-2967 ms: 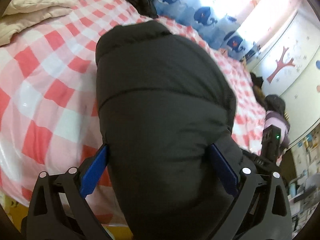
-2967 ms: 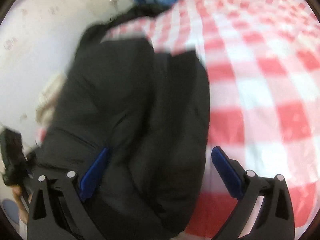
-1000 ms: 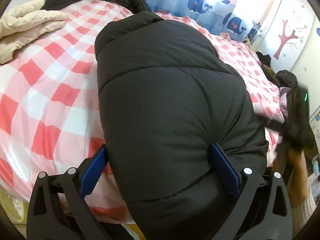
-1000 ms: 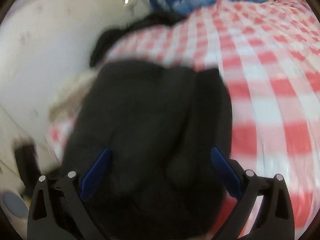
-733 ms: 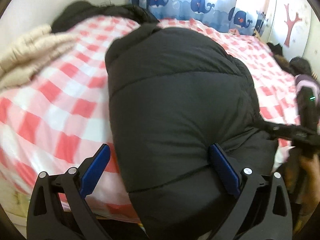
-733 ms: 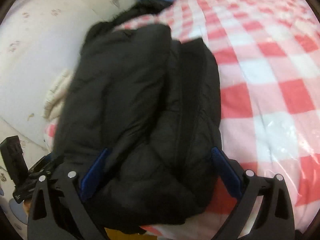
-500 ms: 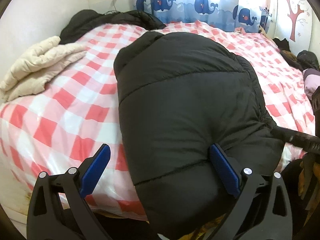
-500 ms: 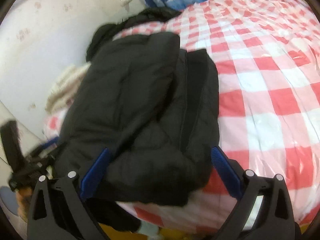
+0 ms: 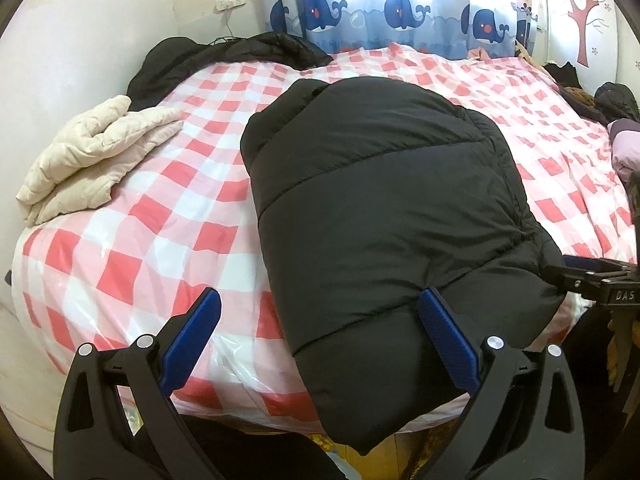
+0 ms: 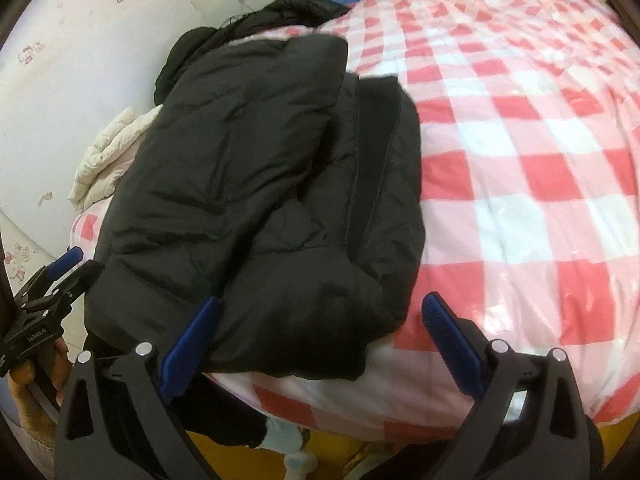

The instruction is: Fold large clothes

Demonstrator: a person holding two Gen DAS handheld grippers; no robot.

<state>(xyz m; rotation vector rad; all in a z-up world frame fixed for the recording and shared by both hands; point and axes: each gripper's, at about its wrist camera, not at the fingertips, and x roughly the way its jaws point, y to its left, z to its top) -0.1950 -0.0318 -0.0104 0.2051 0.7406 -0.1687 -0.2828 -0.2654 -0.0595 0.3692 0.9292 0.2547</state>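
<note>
Both claws, left claw (image 9: 318, 334) and right claw (image 10: 320, 330), gape empty at lower frame, while the folded black jacket (image 9: 384, 208) hides the bed (image 9: 160, 216) edge beneath it.

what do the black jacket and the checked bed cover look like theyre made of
Black jacket: likely matte nylon or polyester shell with padding, judging by its puffy stitched panels. Checked bed cover: glossy, crinkled highlights suggest plastic film over it.

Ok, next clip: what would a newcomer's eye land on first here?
The bulky black puffer jacket, folded into a bundle at the near edge of the red-and-white checked bed. Then the open left gripper and right gripper in front of it, and the whale-print curtain behind.
</note>
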